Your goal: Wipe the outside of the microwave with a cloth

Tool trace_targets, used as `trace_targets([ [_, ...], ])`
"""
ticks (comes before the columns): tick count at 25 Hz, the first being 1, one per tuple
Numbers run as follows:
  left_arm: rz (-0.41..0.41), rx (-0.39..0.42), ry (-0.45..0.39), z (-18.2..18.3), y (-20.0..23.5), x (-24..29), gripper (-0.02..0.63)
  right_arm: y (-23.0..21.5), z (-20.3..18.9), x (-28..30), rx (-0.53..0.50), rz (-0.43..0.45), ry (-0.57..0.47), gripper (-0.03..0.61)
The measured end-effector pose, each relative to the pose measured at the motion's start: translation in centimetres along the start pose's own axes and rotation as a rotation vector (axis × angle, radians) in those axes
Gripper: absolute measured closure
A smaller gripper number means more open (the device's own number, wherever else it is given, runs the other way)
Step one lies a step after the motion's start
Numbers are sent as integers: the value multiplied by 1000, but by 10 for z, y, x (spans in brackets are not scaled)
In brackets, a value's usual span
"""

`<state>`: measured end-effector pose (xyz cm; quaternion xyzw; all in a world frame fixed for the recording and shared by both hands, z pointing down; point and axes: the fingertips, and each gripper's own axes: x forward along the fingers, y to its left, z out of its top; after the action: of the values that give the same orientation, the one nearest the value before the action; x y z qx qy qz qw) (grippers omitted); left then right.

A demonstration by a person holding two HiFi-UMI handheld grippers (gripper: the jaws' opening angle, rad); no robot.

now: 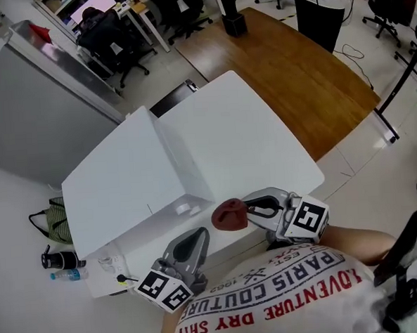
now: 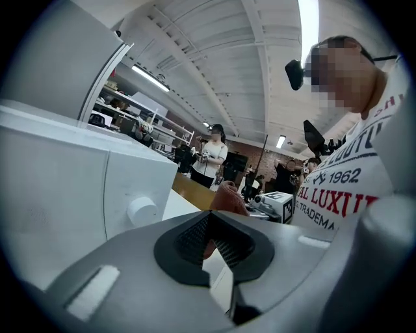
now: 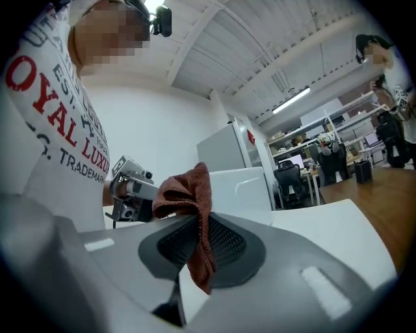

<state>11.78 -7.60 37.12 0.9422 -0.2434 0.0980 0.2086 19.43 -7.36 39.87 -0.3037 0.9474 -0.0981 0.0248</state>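
The white microwave (image 1: 125, 188) stands on the left part of a white table (image 1: 263, 145), its round knob (image 1: 186, 208) facing me. My right gripper (image 1: 248, 210) is shut on a red-brown cloth (image 1: 229, 214), held just right of the knob near the table's front edge. In the right gripper view the cloth (image 3: 192, 195) hangs bunched between the right gripper's (image 3: 200, 218) jaws, with the microwave (image 3: 244, 188) behind it. My left gripper (image 1: 198, 235) is lower, below the microwave's front, shut and empty. The left gripper view shows the left gripper (image 2: 209, 218), the knob (image 2: 142, 210) and the cloth (image 2: 227, 197).
A wooden table (image 1: 294, 65) adjoins the white one at the back right. A tall grey cabinet (image 1: 35, 102) stands to the left. A bag (image 1: 57, 221) and bottles (image 1: 59, 261) lie on the floor at left. Office chairs and a standing person (image 1: 322, 7) are farther back.
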Motion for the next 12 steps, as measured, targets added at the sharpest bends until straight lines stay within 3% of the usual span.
trace_targets([
  [7,42,44,-5,14,8,12,612,-28,0,11,-3,37,4,540],
  [12,70,-9,-37,18,18,0,612,-34,-24,26,-3,29,51,540],
])
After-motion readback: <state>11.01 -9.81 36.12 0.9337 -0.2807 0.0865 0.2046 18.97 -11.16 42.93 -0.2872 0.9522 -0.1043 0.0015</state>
